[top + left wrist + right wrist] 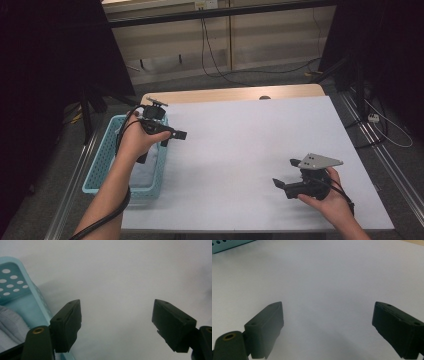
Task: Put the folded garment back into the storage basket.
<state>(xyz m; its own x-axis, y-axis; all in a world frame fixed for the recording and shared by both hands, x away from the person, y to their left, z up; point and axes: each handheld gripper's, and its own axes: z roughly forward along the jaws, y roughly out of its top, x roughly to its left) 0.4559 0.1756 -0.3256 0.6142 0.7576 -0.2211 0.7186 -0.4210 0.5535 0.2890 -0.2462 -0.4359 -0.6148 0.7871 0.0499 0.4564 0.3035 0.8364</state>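
Jaws of the left gripper (172, 136) stand spread and empty above the turquoise basket's (100, 162) right rim, a grey cloth (8, 322) inside; right gripper (285, 174), at 4 o'clock on the white table (240, 150), spread and empty too.

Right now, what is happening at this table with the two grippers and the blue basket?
A person holds a black two-jaw gripper in each hand over a table with a white cover. The left gripper hovers at the right edge of a light blue perforated plastic basket, which holds a folded pale grey cloth. Its jaws are open, with nothing between them. The right gripper is near the front right of the table, also open and holding nothing.
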